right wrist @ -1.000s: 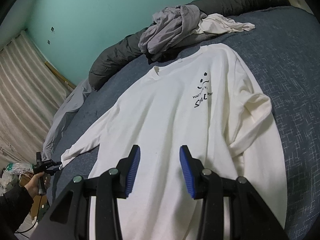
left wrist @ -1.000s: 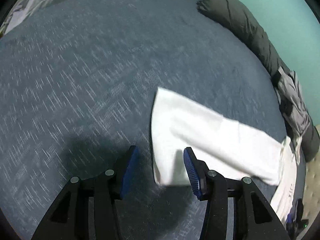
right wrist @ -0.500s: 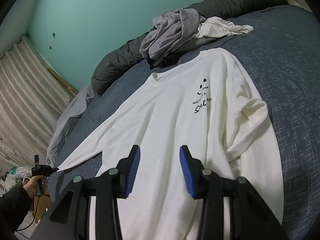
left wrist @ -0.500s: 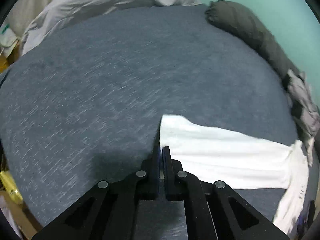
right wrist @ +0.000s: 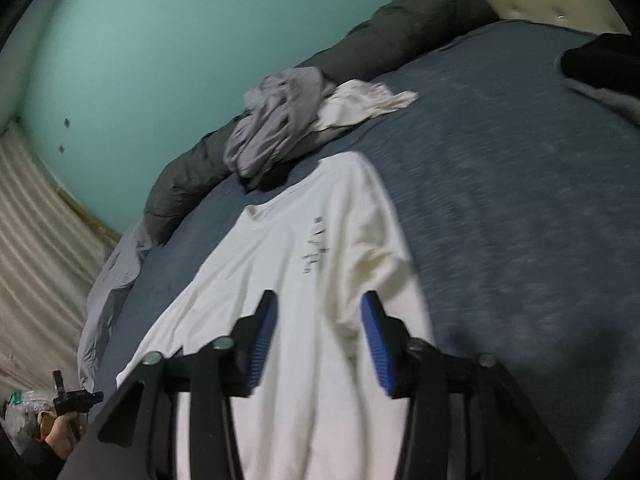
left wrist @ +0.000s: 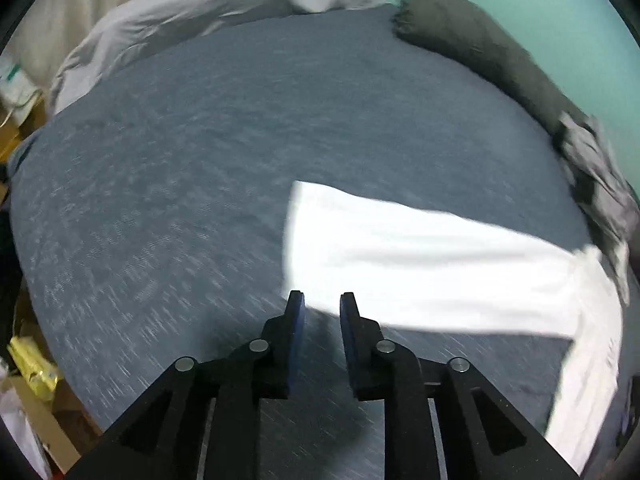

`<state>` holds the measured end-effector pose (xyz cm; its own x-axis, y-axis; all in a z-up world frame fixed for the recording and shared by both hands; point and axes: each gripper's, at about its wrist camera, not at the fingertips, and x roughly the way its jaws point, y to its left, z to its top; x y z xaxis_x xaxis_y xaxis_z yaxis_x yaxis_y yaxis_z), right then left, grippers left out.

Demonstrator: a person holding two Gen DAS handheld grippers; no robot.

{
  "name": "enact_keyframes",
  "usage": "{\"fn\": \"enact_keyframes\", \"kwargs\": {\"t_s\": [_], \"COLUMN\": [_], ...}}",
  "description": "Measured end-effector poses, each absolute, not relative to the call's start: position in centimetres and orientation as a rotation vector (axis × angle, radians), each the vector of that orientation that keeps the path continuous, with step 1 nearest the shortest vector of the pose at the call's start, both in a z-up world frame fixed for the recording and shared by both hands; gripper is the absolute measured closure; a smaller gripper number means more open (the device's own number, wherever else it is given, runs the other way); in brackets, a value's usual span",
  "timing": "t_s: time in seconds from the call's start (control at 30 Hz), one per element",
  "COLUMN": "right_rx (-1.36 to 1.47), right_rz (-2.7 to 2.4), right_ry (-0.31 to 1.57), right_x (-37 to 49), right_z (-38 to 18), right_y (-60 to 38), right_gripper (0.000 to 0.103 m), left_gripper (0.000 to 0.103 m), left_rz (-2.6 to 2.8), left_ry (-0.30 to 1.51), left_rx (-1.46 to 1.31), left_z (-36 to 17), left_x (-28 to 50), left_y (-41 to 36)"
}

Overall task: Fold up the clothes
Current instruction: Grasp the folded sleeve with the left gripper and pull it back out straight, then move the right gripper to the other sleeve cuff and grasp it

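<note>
A white shirt lies flat on a big blue bed.

The white shirt [right wrist: 304,280] is spread on the blue bed [left wrist: 200,160], one sleeve [left wrist: 420,264] stretched out. The left gripper [left wrist: 320,304] is opening just above the sleeve's end, nothing between its jaws. The right gripper [right wrist: 318,316] is opening above the shirt, holding nothing. Gray clothes [right wrist: 276,124] sit piled past the collar.

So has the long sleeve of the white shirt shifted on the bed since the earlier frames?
Yes. The sleeve now lies stretched flatter across the blue bedspread, its cuff drawn further from the dark bolster.
</note>
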<state>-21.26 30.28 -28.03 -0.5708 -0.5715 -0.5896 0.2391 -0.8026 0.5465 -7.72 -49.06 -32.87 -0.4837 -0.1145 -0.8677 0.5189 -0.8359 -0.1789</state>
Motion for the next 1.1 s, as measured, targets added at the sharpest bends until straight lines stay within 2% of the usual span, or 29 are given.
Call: {"fn": "enact_keyframes", "kwargs": {"t_s": [0.1, 0.2, 0.33, 0.47, 0.67, 0.73, 0.83, 0.97, 1.0, 1.03, 1.07, 1.1], "right_rx": [1.187, 1.265, 1.405, 1.530, 1.647, 1.662, 1.721, 1.741, 1.736, 1.737, 1.737, 1.735], "right_rz": [-2.347, -2.328, -2.289, -2.251, -2.102, -2.068, -2.045, -2.049, -2.057, -2.070, -2.081, -2.084], "right_ry": [-0.496, -0.505, -0.526, -0.426, -0.351, -0.336, -0.258, -0.225, -0.222, -0.202, -0.178, -0.160], "right_x": [-20.8, -20.2, -18.7, -16.6, -15.0, -14.8, -14.5, -14.0, -13.9, -13.9, -13.7, -13.6], "right_z": [-27.6, -27.6, -28.7, -29.9, -32.2, -32.7, -33.7, -34.7, -34.7, -34.6, -34.6, -34.6], "right_y": [32.2, 34.3, 37.2, 37.8, 35.6, 34.6, 33.4, 32.9, 32.9, 32.9, 32.8, 32.7], "right_gripper": [0.048, 0.048, 0.048, 0.048, 0.047, 0.047, 0.047, 0.047, 0.051, 0.066, 0.073, 0.085], "left_gripper": [0.077, 0.077, 0.077, 0.077, 0.076, 0.074, 0.064, 0.063, 0.063, 0.063, 0.063, 0.063], "left_rz": [-2.437, -2.536, -2.661, -2.753, -2.869, -2.901, -2.940, -2.969, -2.976, -2.981, -2.987, -2.994], "left_ry": [0.610, 0.632, 0.633, 0.560, 0.528, 0.562, 0.567, 0.559, 0.545, 0.541, 0.540, 0.539], "left_rx": [1.350, 1.342, 1.351, 1.395, 1.393, 1.413, 1.447, 1.476, 1.483, 1.483, 1.482, 1.476], "left_z": [-31.7, -31.4, -33.6, -37.0, -35.1, -35.2, -36.5, -38.4, -38.7, -38.7, -38.8, -38.9], "left_x": [-7.0, -7.2, -11.1, -13.6, -12.0, -11.5, -11.5, -11.8, -11.7, -11.4, -11.2, -11.0], "left_y": [-44.5, -41.1, -33.8, -29.8, -22.4, -20.9, -18.7, -17.4, -17.1, -16.7, -16.4, -16.4]}}
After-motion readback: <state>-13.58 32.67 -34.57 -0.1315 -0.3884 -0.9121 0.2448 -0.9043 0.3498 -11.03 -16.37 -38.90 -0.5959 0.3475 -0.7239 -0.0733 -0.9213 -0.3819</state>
